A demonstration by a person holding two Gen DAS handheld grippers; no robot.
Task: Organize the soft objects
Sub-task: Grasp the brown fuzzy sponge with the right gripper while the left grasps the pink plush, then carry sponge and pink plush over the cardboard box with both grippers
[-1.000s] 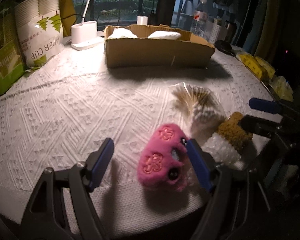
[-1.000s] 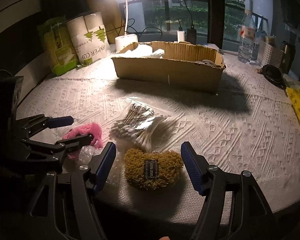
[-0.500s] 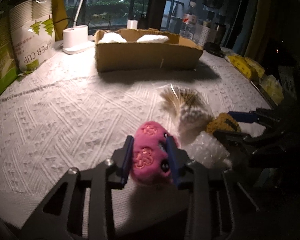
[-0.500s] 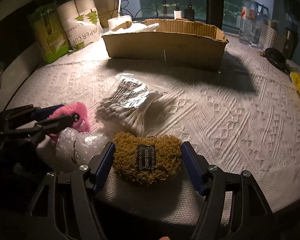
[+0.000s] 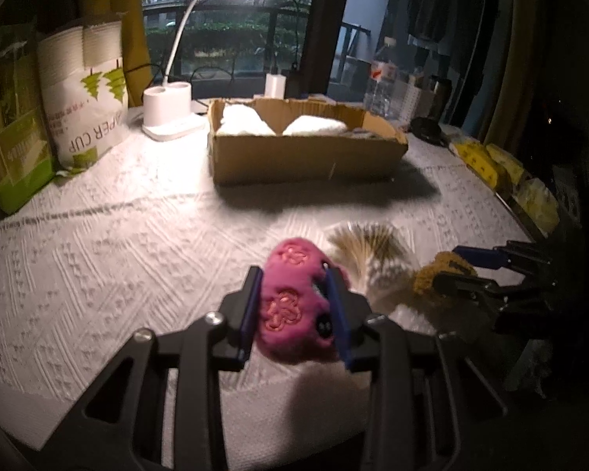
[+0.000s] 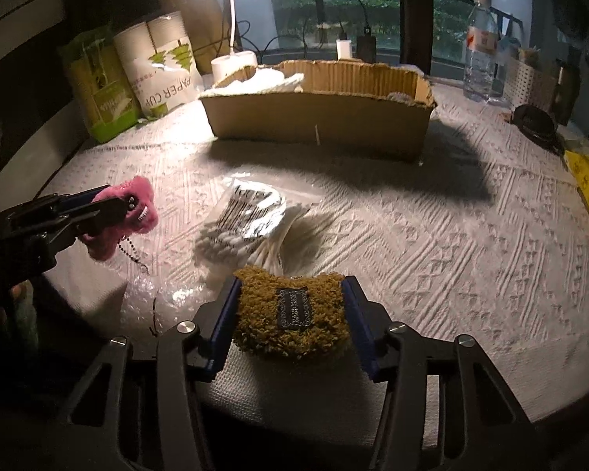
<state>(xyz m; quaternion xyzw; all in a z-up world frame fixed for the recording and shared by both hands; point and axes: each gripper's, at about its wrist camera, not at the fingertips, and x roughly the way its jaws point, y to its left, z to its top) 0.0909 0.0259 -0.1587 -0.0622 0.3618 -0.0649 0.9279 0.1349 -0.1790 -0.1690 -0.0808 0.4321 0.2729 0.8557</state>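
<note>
My left gripper [image 5: 293,274] is shut on a pink plush toy [image 5: 290,310]. In the right wrist view the pink toy [image 6: 137,200] hangs off the table with its bead chain dangling. My right gripper [image 6: 291,280] is closing on a mustard fuzzy pouch [image 6: 290,325] near the table's front edge. The pouch lies between the jaws and both blue pads press its sides. A cardboard box [image 5: 306,157] holding white soft items stands at the back.
A bag of cotton swabs [image 6: 247,223] and a bubble-wrap piece [image 6: 165,294] lie between the grippers. Paper cup packs [image 5: 86,114] and a lamp base [image 5: 167,112] stand back left. A water bottle [image 6: 481,51] and yellow packets [image 6: 587,184] are at the right.
The left jaws closed on the pink toy and lifted it off the cloth. The right gripper moved up around the mustard pouch, then narrowed onto its sides.
</note>
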